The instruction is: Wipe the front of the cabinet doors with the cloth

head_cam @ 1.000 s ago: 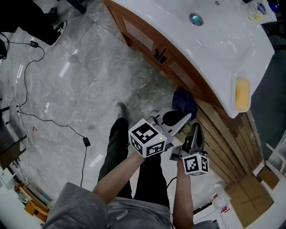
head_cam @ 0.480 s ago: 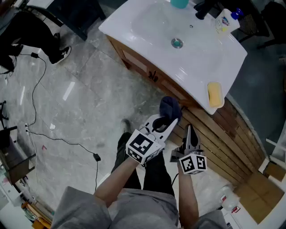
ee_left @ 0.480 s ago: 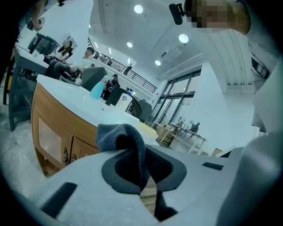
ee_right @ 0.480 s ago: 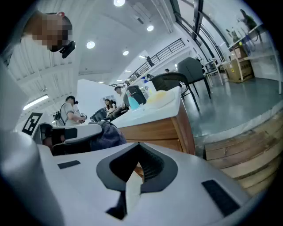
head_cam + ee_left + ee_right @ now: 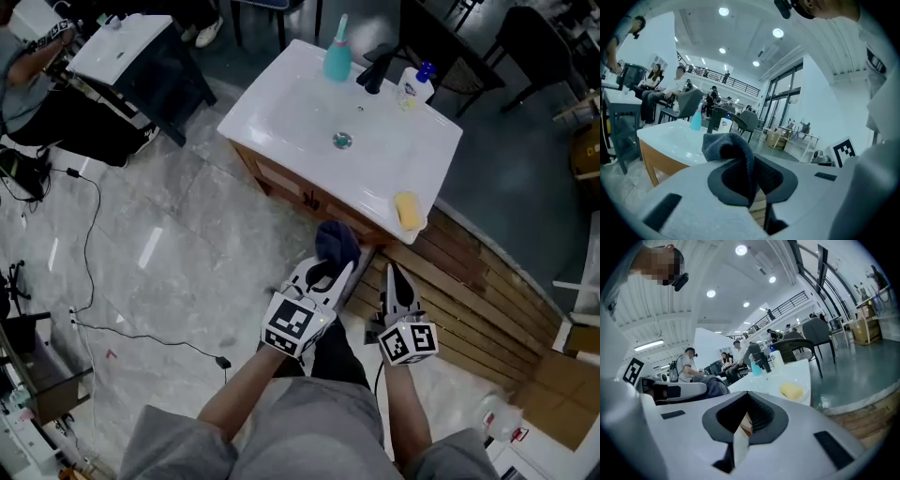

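Note:
A dark blue cloth (image 5: 336, 242) is bunched in my left gripper (image 5: 330, 266), which is shut on it just in front of the right end of the wooden cabinet doors (image 5: 281, 183). I cannot tell whether the cloth touches the wood. In the left gripper view the cloth (image 5: 727, 144) fills the jaws, and the white sink top (image 5: 670, 136) lies beyond it. My right gripper (image 5: 394, 281) hovers beside the left one over the slatted wood. Its jaws are together with nothing between them. In the right gripper view the right gripper (image 5: 743, 420) points towards the sink top.
The white sink top (image 5: 309, 112) carries a teal bottle (image 5: 337, 58), a dark faucet (image 5: 375, 70), a white bottle (image 5: 411, 89) and a yellow sponge (image 5: 407, 210). Wooden slats (image 5: 469, 300) run to the right. A black cable (image 5: 89, 234) crosses the marble floor on the left.
The head view has risen and pulled back, so the whole vanity now shows. Both grippers have come a little away from the cabinet front, with the cloth still in the left one.

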Motion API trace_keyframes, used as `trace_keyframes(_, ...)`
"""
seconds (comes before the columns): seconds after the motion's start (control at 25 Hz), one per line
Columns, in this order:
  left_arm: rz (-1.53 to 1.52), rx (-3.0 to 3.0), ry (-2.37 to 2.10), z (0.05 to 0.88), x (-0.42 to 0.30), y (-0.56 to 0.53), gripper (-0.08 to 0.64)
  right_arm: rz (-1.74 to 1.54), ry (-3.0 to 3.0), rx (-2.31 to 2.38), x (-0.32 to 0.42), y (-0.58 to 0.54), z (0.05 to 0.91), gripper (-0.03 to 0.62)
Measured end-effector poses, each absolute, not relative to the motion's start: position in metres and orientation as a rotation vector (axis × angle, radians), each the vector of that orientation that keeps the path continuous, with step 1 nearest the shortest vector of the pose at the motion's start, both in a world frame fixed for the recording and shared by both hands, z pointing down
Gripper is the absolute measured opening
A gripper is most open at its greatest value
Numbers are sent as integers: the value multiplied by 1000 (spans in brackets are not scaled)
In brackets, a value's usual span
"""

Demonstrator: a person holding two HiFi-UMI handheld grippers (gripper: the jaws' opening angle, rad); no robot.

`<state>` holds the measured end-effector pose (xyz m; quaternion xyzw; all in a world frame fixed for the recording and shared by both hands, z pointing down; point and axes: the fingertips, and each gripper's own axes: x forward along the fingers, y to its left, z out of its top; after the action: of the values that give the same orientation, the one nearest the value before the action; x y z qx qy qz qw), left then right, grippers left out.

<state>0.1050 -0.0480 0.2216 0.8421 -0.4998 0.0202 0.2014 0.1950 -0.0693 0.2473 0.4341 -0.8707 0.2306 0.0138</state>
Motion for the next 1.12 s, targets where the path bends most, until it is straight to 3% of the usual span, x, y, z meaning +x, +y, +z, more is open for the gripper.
trace_keyframes(0.52,92,2556,-1493,98,99,-39,34,446,-2858,1324,177,-52,121,8)
trace_keyframes(1.12,62,2635,-1555,63,71,-43,34,278,-2941,1261,142,-48,81,8)
